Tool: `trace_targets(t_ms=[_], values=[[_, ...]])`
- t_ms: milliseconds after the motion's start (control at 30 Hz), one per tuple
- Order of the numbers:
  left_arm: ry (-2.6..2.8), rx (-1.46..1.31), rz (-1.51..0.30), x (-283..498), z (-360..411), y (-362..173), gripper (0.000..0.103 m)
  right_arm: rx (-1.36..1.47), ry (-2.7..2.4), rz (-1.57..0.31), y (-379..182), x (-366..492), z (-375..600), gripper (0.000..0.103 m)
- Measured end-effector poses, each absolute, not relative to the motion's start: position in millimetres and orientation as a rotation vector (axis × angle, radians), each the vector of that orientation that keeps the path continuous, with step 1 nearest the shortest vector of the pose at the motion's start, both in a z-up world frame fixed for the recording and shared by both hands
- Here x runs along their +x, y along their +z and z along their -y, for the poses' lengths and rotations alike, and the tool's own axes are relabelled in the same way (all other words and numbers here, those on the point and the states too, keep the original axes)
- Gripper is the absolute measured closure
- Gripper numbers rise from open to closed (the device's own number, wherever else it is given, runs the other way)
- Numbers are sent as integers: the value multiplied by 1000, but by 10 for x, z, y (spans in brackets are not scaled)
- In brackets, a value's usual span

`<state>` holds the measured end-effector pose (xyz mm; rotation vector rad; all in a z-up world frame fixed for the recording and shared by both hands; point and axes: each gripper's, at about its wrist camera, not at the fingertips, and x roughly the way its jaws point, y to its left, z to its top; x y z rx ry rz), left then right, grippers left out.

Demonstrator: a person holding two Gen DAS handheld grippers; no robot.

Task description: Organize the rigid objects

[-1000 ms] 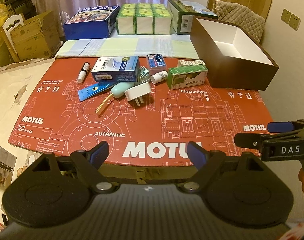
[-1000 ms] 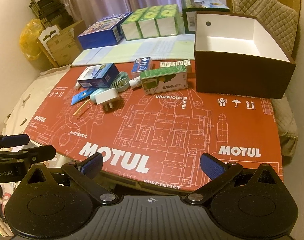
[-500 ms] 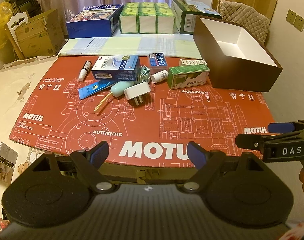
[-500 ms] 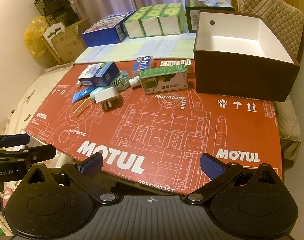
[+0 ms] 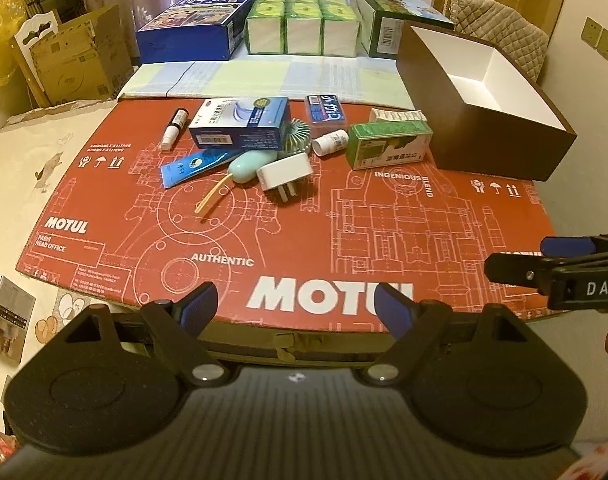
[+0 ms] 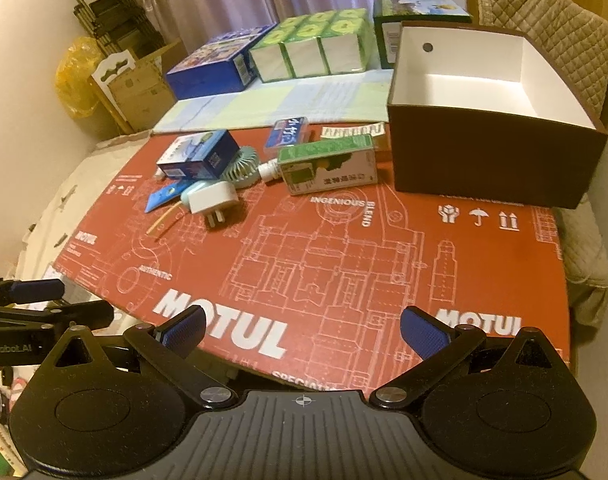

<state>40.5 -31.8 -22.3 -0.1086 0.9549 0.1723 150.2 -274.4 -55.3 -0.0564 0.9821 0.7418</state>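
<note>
Green carton point(image 5: 390, 145) lying flat beside empty brown box point(image 5: 484, 136), white plug point(image 5: 284, 172) prongs forward

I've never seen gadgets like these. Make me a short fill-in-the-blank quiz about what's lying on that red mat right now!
1. The big brown box holds ____ items so far.
2. The white plug adapter lies with its metal prongs pointing toward the ____.
3. The left gripper and the right gripper both have their jaws ____.
4. The carton nearest the brown box, the medicine carton, is coloured ____.

Missing words: no; camera; open; green
</note>
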Motion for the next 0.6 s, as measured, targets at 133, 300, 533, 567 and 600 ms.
trace_targets(t_ms=[133, 300, 533, 567, 600], values=[[167, -99, -958, 485, 144, -265, 20, -13, 746, -987, -579, 1539, 2665, 2], [124, -74, -963, 665, -124, -360, 20, 8, 750, -927, -576, 1589, 2464, 2], [89, -33, -979, 1021, -604, -515, 20, 3, 787, -850, -627, 1699, 1912, 3], [87, -29, -984, 1068, -684, -540, 20, -15, 796, -841, -653, 1711, 1794, 5], [88, -24, -989, 1110, -770, -564, 20, -34, 809, -831, -684, 1721, 1673, 9]])
